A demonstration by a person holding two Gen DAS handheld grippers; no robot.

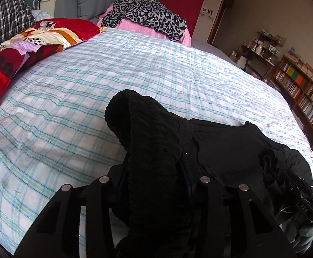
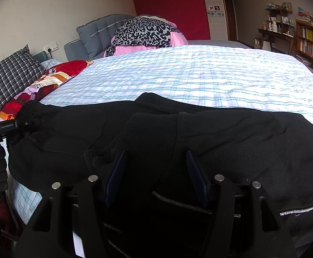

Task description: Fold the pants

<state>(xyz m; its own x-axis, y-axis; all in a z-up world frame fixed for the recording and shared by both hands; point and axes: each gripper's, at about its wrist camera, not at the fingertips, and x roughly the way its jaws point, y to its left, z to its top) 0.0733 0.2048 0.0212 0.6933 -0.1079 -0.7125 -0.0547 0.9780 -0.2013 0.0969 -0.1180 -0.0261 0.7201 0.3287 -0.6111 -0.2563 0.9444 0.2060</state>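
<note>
Black pants (image 2: pixel 231 142) lie across the near edge of the bed (image 2: pixel 199 73). My left gripper (image 1: pixel 154 172) is shut on the ribbed black waistband (image 1: pixel 143 126), which bunches up between its fingers. It also shows at the left of the right wrist view (image 2: pixel 27 124), gripping that end. My right gripper (image 2: pixel 156 161) is shut on a ribbed cuff of the pants (image 2: pixel 152 133), with fabric filling the gap between its blue pads (image 2: pixel 194 172). The right gripper shows at the right edge of the left wrist view (image 1: pixel 296 185), on the pants (image 1: pixel 231 144).
The bed has a blue-and-white checked sheet (image 1: pixel 113 75). A red patterned quilt (image 1: pixel 27 45) and a plaid pillow (image 1: pixel 6 15) lie at the left. A leopard-print cloth on a pink pile (image 1: pixel 143 15) sits at the far end. Bookshelves (image 1: pixel 302 90) stand to the right.
</note>
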